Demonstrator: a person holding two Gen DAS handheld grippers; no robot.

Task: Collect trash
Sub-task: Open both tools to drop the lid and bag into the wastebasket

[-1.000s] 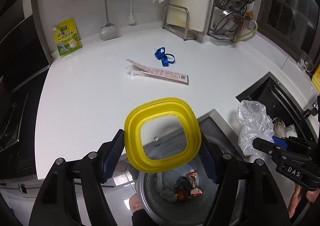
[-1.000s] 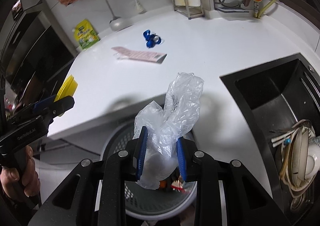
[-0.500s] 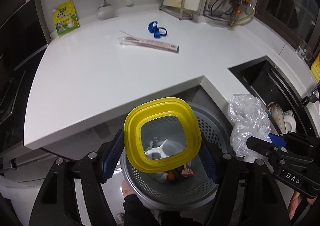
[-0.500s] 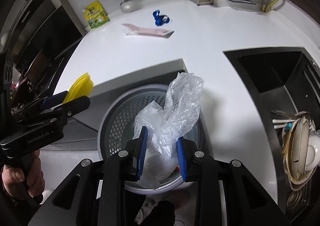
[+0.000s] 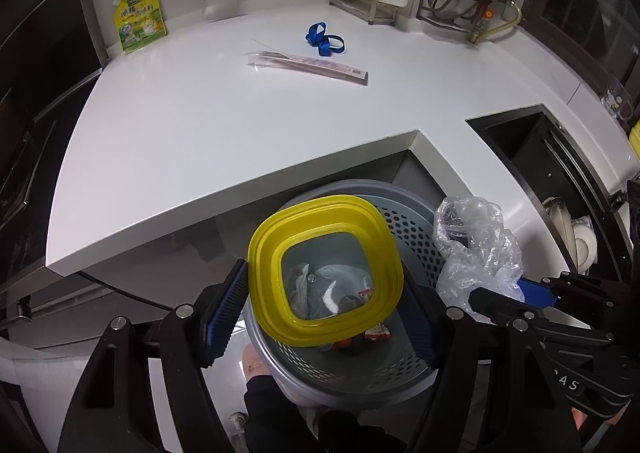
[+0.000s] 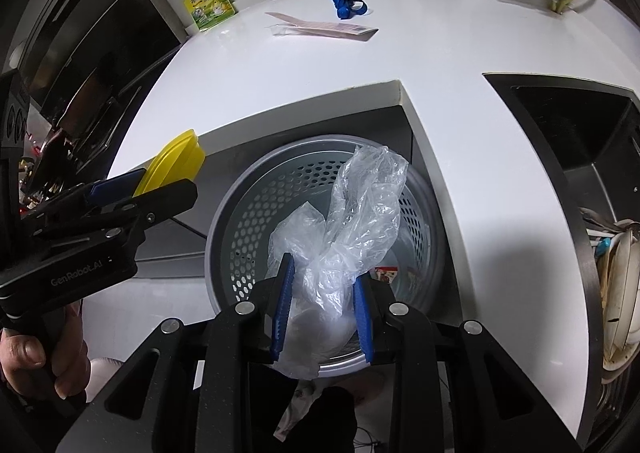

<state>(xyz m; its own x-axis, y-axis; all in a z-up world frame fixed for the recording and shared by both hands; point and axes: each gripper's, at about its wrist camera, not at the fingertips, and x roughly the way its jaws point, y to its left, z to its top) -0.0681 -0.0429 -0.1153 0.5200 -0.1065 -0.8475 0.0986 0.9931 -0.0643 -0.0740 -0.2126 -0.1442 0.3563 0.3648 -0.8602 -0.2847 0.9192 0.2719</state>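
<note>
The left wrist view looks through the see-through middle of the yellow lid (image 5: 325, 269) and shows crumpled paper and a small wrapper at the bottom of the grey bin (image 5: 416, 229). The right wrist view shows the lid only from its edge. The left claw (image 5: 325, 307) is clamped on the lid's two sides. The right claw (image 6: 322, 305) is squeezed on a thin, crinkly plastic bag (image 6: 352, 233), held over the round bin full of little holes. Part of the bin floor is hidden by the bag. On the white table (image 5: 192, 125) lie a long flat wrapper (image 5: 312, 63) and a blue ribbon (image 5: 323, 40), well apart from the bin.
</note>
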